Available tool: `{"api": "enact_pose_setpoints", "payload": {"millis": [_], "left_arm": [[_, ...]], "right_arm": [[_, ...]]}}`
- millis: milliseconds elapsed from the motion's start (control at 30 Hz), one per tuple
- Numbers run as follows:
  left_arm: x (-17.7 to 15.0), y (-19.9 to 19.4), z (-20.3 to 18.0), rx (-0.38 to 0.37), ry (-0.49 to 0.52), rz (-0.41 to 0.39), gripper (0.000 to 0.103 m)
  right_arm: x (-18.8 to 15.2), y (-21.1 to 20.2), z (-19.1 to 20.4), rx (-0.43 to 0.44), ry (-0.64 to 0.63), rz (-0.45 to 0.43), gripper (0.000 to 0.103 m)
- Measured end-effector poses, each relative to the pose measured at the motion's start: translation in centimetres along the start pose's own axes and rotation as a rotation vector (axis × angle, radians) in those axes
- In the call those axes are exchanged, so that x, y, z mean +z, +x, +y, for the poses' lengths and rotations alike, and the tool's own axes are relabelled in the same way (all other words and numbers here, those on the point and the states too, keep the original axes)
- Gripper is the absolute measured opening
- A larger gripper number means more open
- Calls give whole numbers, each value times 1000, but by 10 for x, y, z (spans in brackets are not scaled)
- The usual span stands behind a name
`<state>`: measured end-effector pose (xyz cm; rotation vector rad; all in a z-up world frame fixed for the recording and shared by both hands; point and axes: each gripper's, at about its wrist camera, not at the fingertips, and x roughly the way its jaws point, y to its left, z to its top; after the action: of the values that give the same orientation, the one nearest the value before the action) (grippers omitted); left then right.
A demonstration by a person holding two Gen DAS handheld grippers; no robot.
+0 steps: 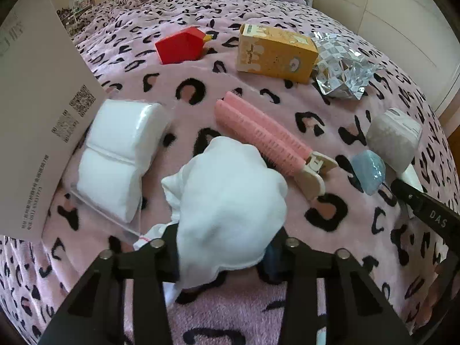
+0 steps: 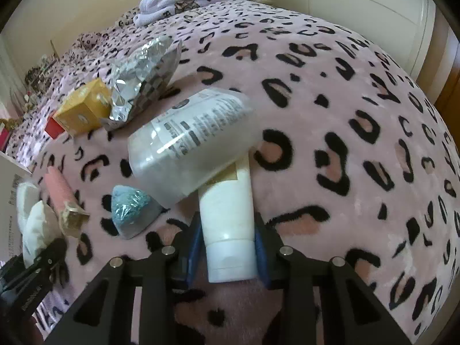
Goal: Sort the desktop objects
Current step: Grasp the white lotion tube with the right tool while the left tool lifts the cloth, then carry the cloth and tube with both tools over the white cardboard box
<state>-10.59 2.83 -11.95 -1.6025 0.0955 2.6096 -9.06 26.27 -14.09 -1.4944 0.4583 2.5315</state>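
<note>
In the left wrist view my left gripper (image 1: 227, 244) is shut on a white cloth (image 1: 230, 198), which bulges over the fingers and hides their tips. The cloth hangs just above the pink leopard-print blanket (image 1: 258, 109). In the right wrist view my right gripper (image 2: 227, 238) is shut on a white tube (image 2: 227, 218). Its blue pads (image 2: 194, 244) press the tube's sides near the cap. The tube's far end lies under a tilted translucent jar (image 2: 189, 141). The right gripper (image 1: 425, 210) also shows at the right edge of the left view.
Spread on the blanket are a pack of white cotton rolls (image 1: 118, 155), a pink hair roller clip (image 1: 267, 141), a blue wrapped item (image 1: 369, 171), a red box (image 1: 181, 46), a yellow box (image 1: 276, 53) and a silver foil bag (image 1: 342, 66). A cardboard box flap (image 1: 37, 115) stands at the left.
</note>
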Motion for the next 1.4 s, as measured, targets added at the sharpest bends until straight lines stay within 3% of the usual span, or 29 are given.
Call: {"api": "enact_pose_setpoints", "payload": {"millis": [133, 400, 767, 1400], "left_arm": [[-1, -7, 4, -13, -16, -2, 32], [-10, -22, 7, -41, -38, -3, 31], [-20, -48, 3, -39, -35, -22, 30], [-24, -113, 18, 34, -66, -29, 31]], "right_arm": [[-5, -12, -3, 6, 8, -2, 32], [-25, -37, 2, 1, -1, -9, 32], [-41, -74, 12, 59, 11, -58, 32], [-42, -155, 81, 47, -128, -126, 32]]}}
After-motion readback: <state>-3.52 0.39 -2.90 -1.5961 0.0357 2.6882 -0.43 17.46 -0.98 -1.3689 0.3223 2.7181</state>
